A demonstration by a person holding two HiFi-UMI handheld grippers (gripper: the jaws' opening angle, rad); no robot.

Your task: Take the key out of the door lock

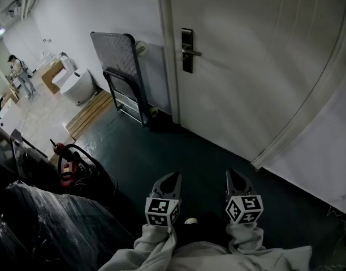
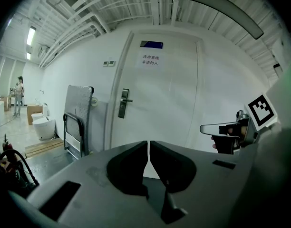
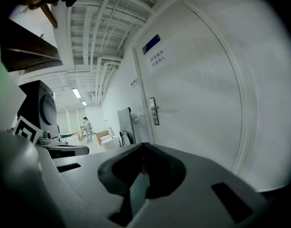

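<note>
Door [image 1: 263, 66]: white and closed. It fills the upper right of the head view, and I am standing well back from it on the dark floor.
Folded trolley [image 1: 119, 66]: leans on the wall just left of the door frame, clear of my likely path to the lock.
Left gripper [image 1: 167, 179]: held low and aimed toward the door, with its fingers pressed together and nothing between them.
Right gripper [image 1: 235, 178]: beside the left one, with its fingers also closed tip to tip and empty.
Lock [image 1: 187, 49]: a dark upright plate with a lever handle at the door's left edge, well apart from both grippers.
Key: too small for me to make out in any view. I judge it sits in the lock plate below the lever.
Handling: I expect a light, stiff, smooth piece of metal that could slip from the fingers.
Grip: I would pinch the flat faces of the key's head and draw it straight out along its shaft. If it binds, I would turn it back to its release position first.
</note>
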